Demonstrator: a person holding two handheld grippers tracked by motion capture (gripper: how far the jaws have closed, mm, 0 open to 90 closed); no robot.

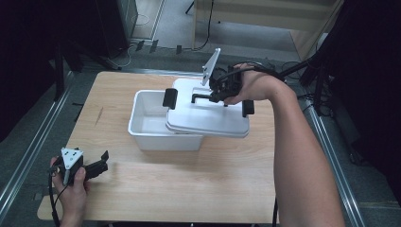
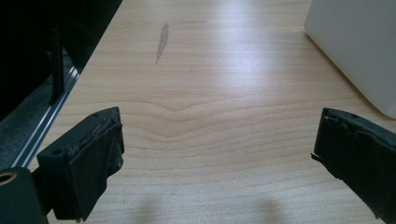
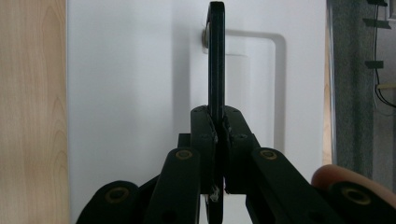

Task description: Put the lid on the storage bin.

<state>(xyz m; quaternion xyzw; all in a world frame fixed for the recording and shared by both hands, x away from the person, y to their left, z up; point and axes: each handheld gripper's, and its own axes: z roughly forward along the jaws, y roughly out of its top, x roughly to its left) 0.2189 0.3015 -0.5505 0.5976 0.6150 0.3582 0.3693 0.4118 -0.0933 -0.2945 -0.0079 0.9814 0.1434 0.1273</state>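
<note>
1 bin, 1 lid (2 latches).

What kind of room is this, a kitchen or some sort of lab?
Probably a lab or recording studio, not a kitchen: a bare wooden table stands between metal rails, cables trail over the floor, and dark curtains hang at the sides.

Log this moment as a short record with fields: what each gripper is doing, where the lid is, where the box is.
right gripper: shut on the black handle of the white lid, seen edge-on between the jaws in the right gripper view
white lid: held askew over the right part of the box, black clips at both ends
white plastic box: open, on the wooden table, inside looks empty
left gripper: jaws open, nothing between them, low over the table's near left corner
</note>
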